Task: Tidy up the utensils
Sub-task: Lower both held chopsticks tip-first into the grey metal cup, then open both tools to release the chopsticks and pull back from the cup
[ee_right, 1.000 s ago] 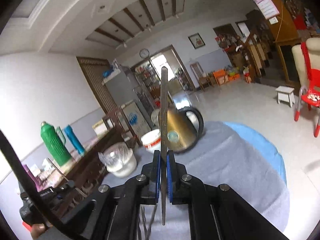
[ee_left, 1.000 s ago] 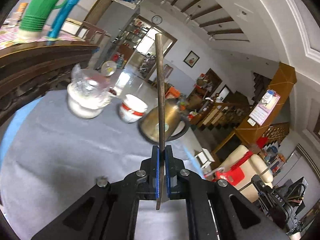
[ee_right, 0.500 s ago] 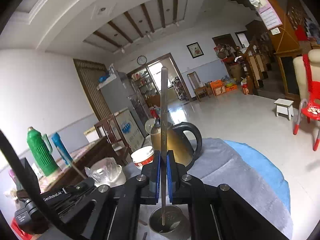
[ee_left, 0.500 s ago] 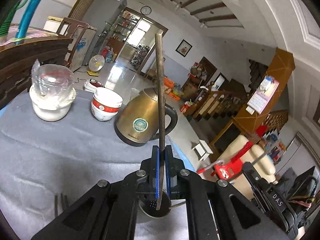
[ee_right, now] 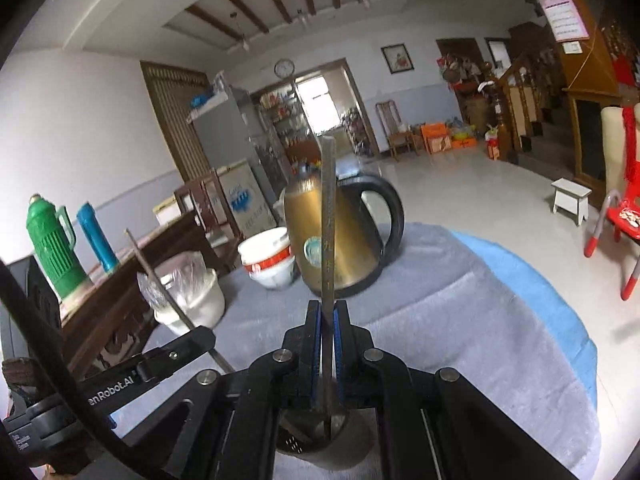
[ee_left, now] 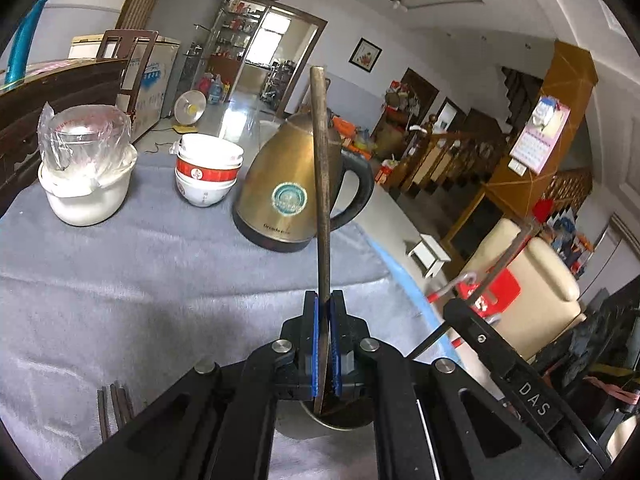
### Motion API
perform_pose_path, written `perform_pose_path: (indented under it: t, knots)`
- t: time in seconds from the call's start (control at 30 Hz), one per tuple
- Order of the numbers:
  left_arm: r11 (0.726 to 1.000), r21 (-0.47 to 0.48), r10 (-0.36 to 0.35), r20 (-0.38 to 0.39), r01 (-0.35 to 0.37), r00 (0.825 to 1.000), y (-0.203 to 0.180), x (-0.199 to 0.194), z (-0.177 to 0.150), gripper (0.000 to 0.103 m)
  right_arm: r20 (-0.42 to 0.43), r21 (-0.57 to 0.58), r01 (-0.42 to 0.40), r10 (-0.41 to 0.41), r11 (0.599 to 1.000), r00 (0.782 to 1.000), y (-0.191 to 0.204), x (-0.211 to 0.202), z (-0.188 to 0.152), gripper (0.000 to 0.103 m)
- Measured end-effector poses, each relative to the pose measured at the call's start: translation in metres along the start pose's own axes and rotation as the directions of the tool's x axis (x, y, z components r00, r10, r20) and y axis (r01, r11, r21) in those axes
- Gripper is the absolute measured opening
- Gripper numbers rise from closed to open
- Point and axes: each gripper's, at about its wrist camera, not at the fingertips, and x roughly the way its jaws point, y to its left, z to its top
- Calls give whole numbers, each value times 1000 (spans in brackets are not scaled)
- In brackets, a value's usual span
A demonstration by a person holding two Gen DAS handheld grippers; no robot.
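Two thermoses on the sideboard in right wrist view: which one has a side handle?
The green thermos, the wider ribbed one on the left. The blue thermos beside it is slimmer and shows no handle.

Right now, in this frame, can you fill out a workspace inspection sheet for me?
Surface: table under grey cloth, a blue layer showing at its edge.
Job's things: one chopstick upright in the left gripper; another chopstick upright in the right gripper; both lower ends over a metal holder; spare chopsticks lie on the cloth.
Clutter: kettle, stacked bowls, plastic-wrapped white pot.
Grippers: both shut on a chopstick.
Cables: black cable across the right view.
Surroundings: green thermos, red chair, white stool.
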Motion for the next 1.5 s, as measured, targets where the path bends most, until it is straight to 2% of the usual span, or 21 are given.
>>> perform_pose_path:
  t: [0.23, 0.3, 0.4, 0.43, 0.47, 0.6, 0.67, 0.7, 0.77, 0.8, 0.83, 0.9, 0.97, 1.03, 1.07, 1.13, 1.17, 1.3, 1.5]
  knots:
    - [1000, 15, 8, -52, -7, 999, 1, 4, -8, 7, -72, 1, -6, 6, 1000, 997, 0, 7, -11, 9]
    - [1000, 20, 12, -66, -11, 998, 1, 0, -9, 14, -88, 3, -2, 2, 1000, 996, 0, 6, -12, 9]
    - [1000, 23, 15, -40, -15, 999, 4, -13, -7, 37, -90, 3, 10, -10, 1000, 996, 1, 1, -10, 9]
    - [1000, 21, 21, -24, -21, 999, 5, -23, -7, 49, -79, 2, 15, -15, 1000, 997, 2, -5, -9, 9]
    - [1000, 19, 24, -14, -24, 1000, 7, -29, -6, 53, -69, 4, 20, -20, 1000, 997, 2, -10, -7, 9]
    - [1000, 10, 27, 43, -27, 999, 19, -71, -7, 57, -15, 27, 20, -20, 999, 1000, 4, -44, -1, 9]
    - [999, -10, 45, 87, -45, 995, 34, -94, -10, 68, 13, 41, 17, -17, 999, 1000, 6, -61, -2, 14]
    - [998, -19, 66, 100, -64, 993, 41, -105, -13, 70, 26, 48, 12, -13, 999, 1000, 8, -72, -6, 22]
    - [993, -33, 118, 110, -115, 987, 59, -125, -22, 75, 42, 55, 7, -10, 998, 999, 11, -86, -17, 48]
    - [988, -38, 155, 108, -152, 982, 68, -131, -27, 75, 49, 55, 12, -15, 998, 999, 14, -93, -27, 78]
    - [978, -44, 208, 102, -204, 973, 81, -139, -35, 76, 54, 44, 16, -18, 999, 998, 17, -97, -36, 86]
    - [956, -56, 292, 79, -288, 953, 106, -148, -53, 79, 23, -19, 49, -49, 999, 999, 26, -97, -61, 86]
    - [921, -75, 386, 37, -382, 922, 132, -151, -70, 79, -44, -59, 62, -65, 996, 997, 29, -87, -82, 86]
    - [876, -91, 471, -37, -473, 881, 160, -147, -90, 79, -123, -70, 80, -88, 994, 988, 28, -72, -105, 86]
    - [849, -105, 511, -87, -518, 855, 176, -145, -101, 79, -176, -72, 90, -101, 993, 979, 26, -62, -118, 86]
    - [817, -117, 547, -151, -564, 823, 194, -141, -114, 79, -233, -68, 110, -123, 992, 965, 21, -50, -137, 86]
    - [808, -119, 555, -173, -577, 814, 199, -139, -118, 79, -254, -64, 118, -131, 991, 958, 20, -46, -144, 86]
    - [798, -93, 570, -206, -596, 795, 202, -129, -125, 79, -276, -80, 130, -147, 988, 950, 22, -41, -156, 86]
    - [816, -62, 539, -277, -575, 795, 198, -114, -135, 79, -344, -105, 140, -168, 985, 924, 22, -34, -165, 86]
